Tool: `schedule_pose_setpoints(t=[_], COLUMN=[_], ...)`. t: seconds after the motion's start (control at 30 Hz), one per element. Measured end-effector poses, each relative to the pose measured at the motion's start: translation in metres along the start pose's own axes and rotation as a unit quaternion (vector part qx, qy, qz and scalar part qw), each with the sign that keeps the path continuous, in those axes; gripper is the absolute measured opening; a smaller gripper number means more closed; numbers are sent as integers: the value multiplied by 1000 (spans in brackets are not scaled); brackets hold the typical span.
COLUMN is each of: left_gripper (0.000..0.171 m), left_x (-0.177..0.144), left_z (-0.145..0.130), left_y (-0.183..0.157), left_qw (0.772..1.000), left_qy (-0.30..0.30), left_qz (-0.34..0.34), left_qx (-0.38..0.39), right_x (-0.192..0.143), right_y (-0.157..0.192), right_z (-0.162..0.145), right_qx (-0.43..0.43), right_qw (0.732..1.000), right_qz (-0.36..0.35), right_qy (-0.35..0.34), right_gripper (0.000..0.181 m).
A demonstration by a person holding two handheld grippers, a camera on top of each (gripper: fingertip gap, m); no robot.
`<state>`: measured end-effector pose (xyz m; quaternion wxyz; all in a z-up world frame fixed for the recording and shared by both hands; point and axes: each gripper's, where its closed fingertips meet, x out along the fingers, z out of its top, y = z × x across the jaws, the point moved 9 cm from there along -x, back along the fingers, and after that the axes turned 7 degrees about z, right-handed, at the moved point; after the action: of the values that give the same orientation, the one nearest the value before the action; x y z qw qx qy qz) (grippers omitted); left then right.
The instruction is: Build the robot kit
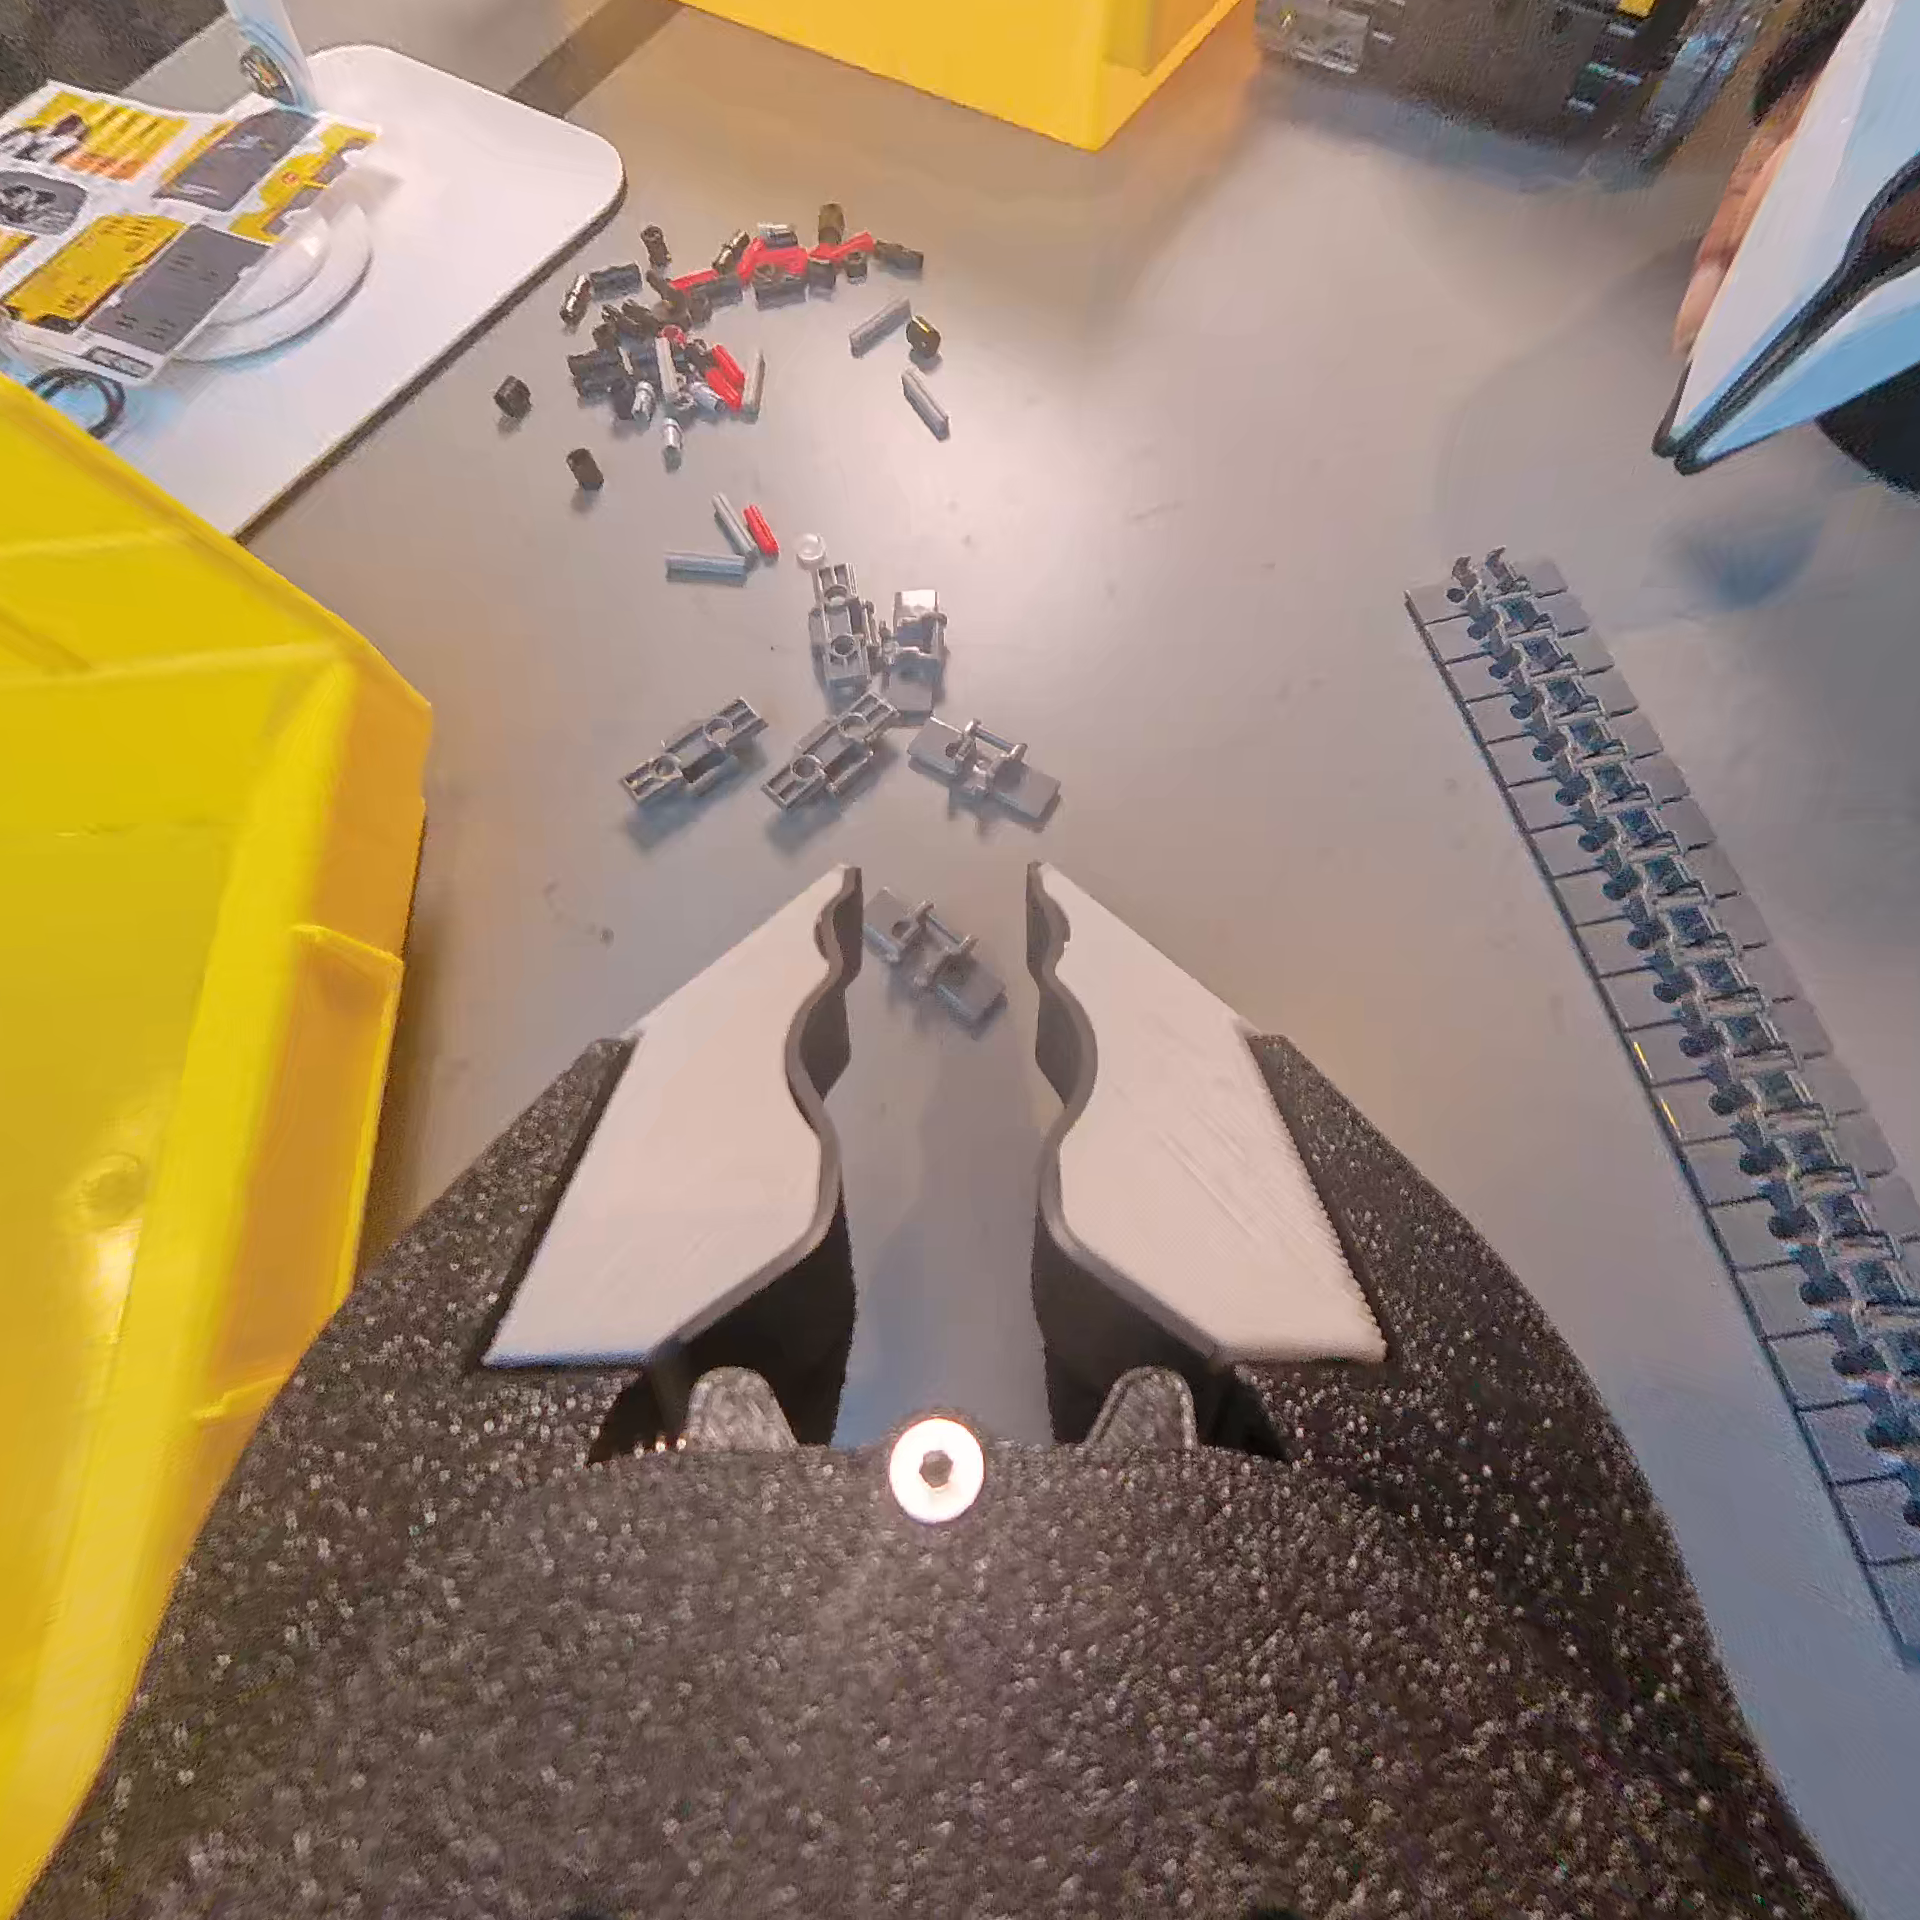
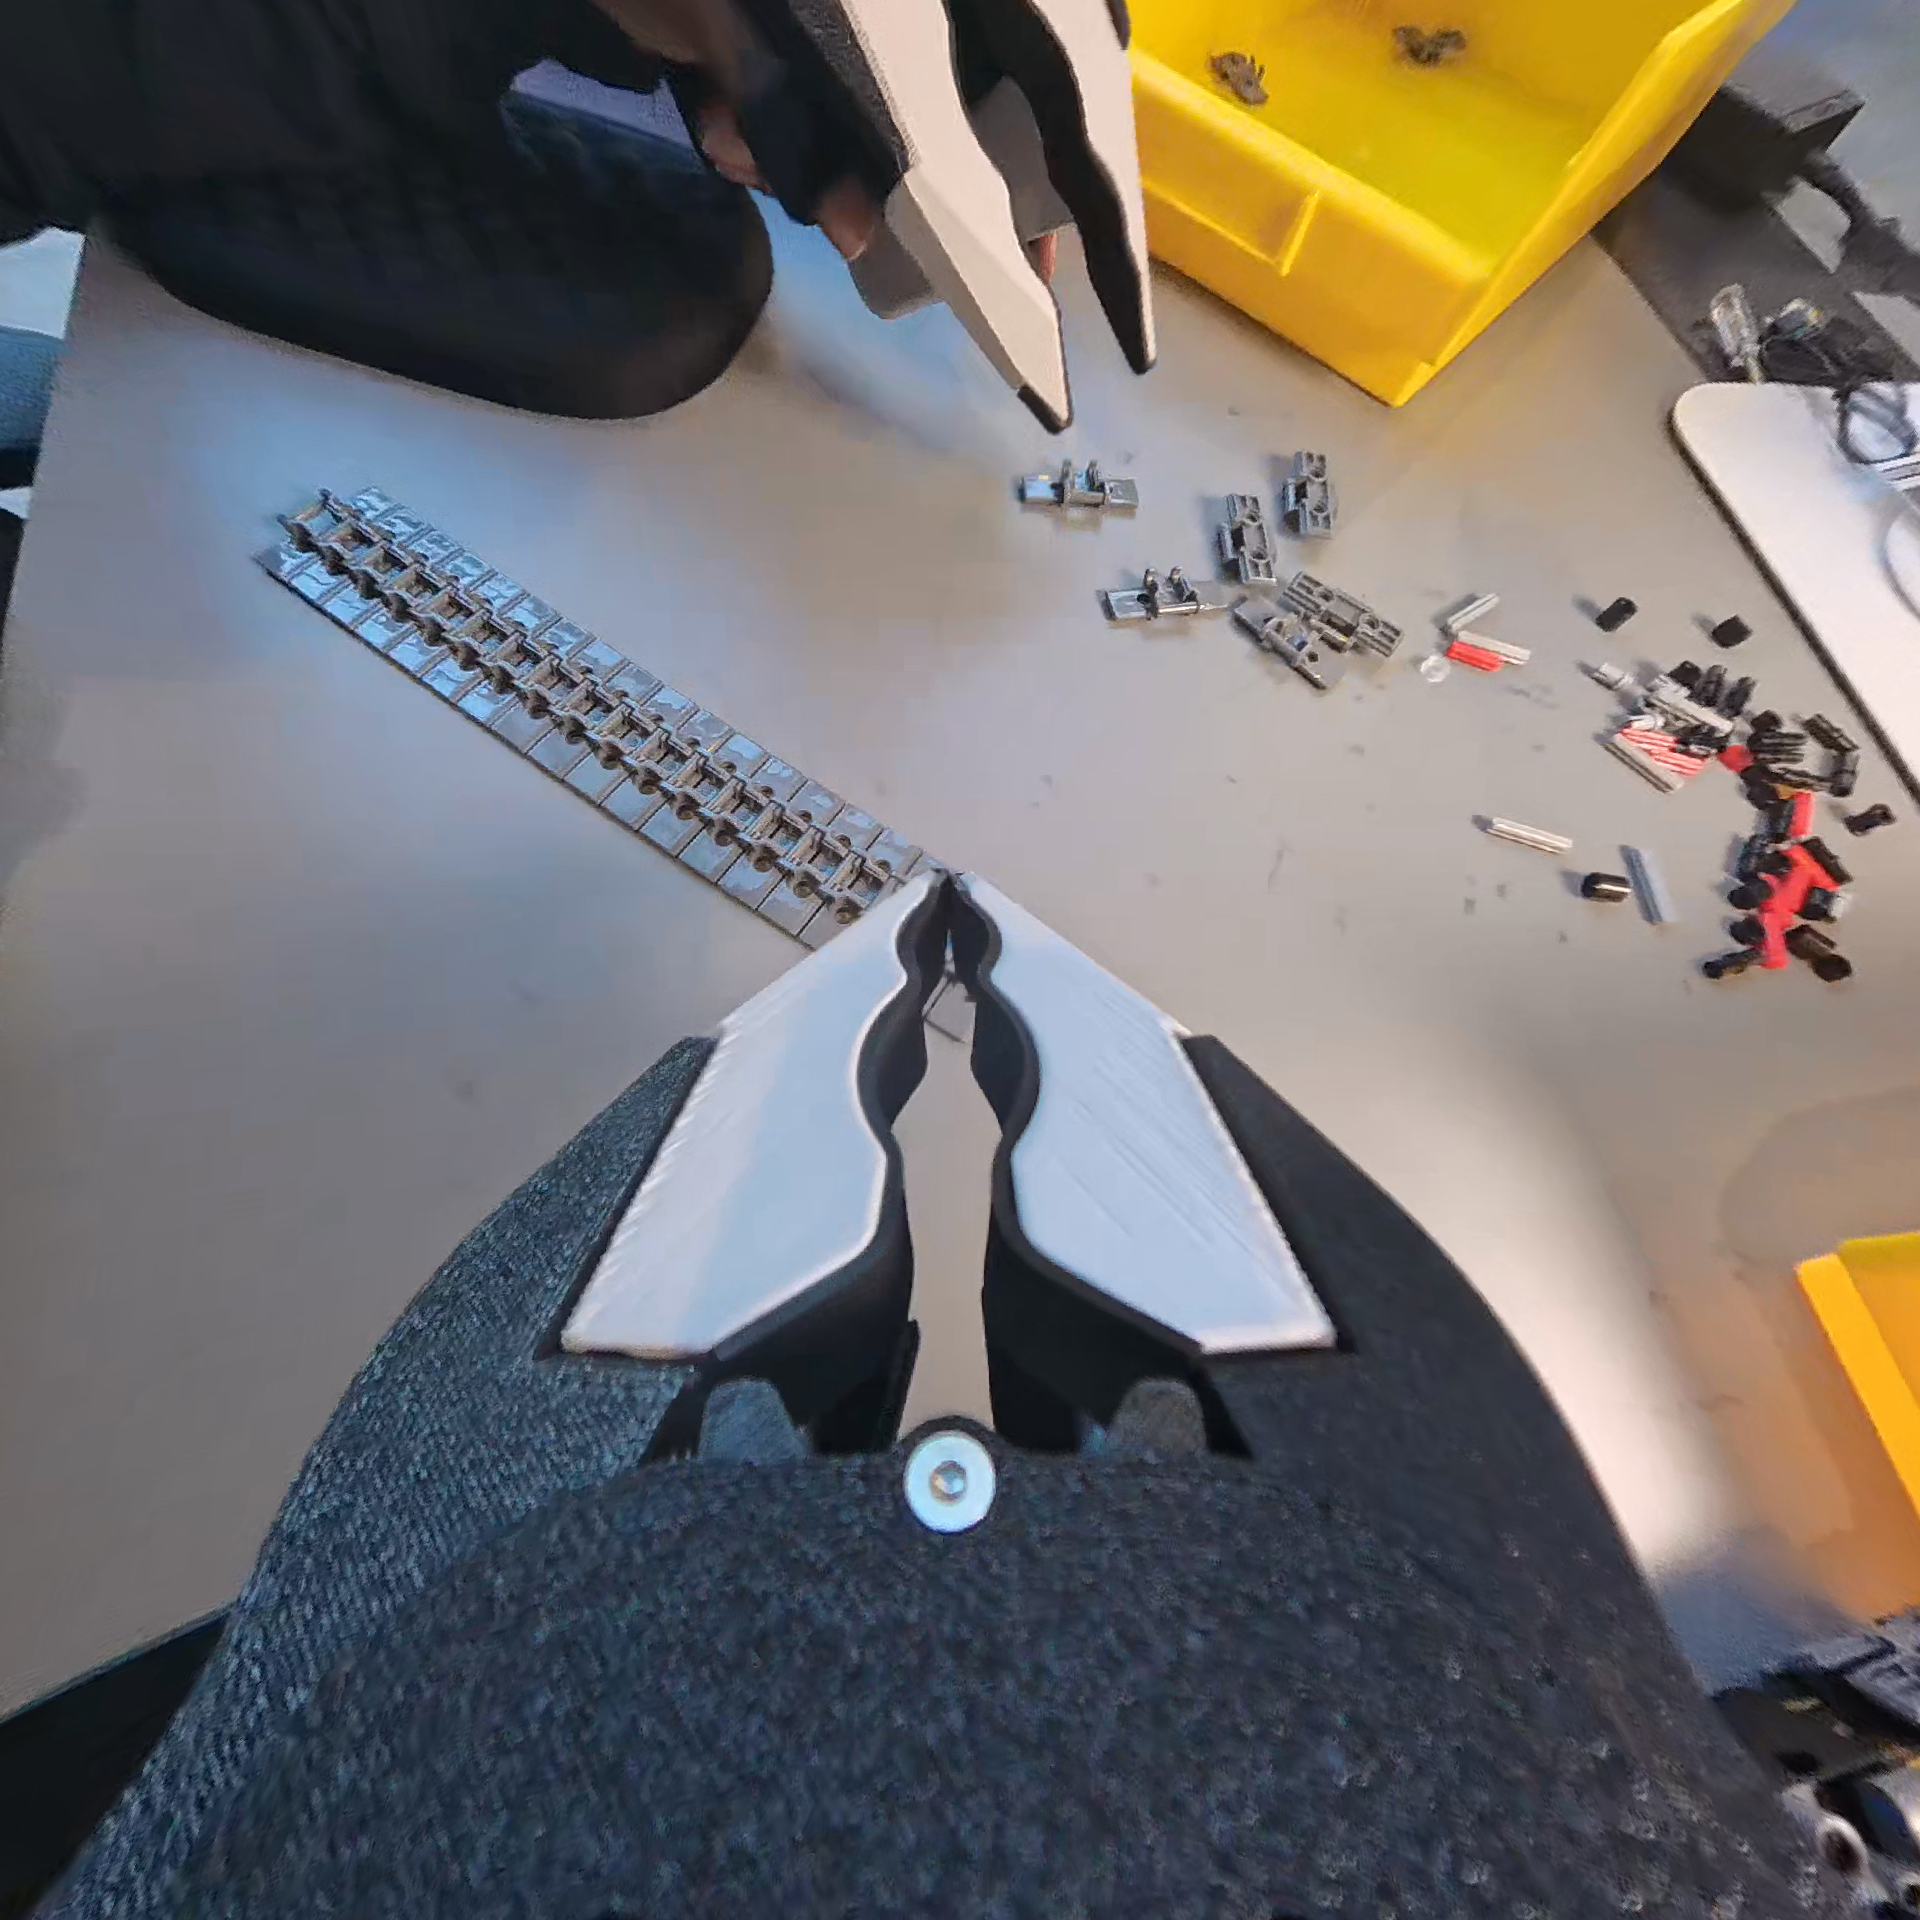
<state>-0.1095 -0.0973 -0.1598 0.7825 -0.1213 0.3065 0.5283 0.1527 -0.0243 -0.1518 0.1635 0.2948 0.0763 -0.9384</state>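
Between the spread left gripper [image 1: 943, 883] fingers lies a grey track link [image 1: 932, 954].

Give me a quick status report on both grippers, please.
Left gripper open, over a loose grey track link. Right gripper shut at the assembled track strip's end. Nothing between.

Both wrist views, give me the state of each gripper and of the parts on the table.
Left gripper: open, hovering over a loose link.
Right gripper: shut, tips at the track's end.
Track: assembled, flat.
Small parts: scattered.
Yellow bin: nearly empty.
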Motion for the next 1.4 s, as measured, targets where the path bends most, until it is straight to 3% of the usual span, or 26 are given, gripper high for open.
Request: schedule_pose_setpoints(t=[0.37,0.53,0.8,0.93,1.07,1.23,1.4], left_gripper=[28,13,10,10,10,10,10], left_x=[18,18,16,-1,-13,-12,-8], left_z=[-18,-18,-16,2,26,44,47], left_y=[2,-1,-6,-39,-83,-109,-117], left_qw=[997,997,996,982,947,915,903], left_qy=[77,77,68,-17,-88,-98,-91], left_qz=[5,-17,-38,-116,-186,-197,-198], left_qx=[22,24,47,145,248,338,369], right_x=[-7,-5,-1,5,9,16,23], right_y=[-2,0,3,8,6,-3,-3], right_z=[-1,4,14,22,34,37,33], right_qx=[24,25,21,20,46,172,216], right_qw=[998,998,997,997,993,959,940], right_qz=[-49,-35,-21,24,101,224,261], right_qy=[-42,-46,-72,-68,-36,30,35], right_gripper=[0,36,30,30,30,29,11])
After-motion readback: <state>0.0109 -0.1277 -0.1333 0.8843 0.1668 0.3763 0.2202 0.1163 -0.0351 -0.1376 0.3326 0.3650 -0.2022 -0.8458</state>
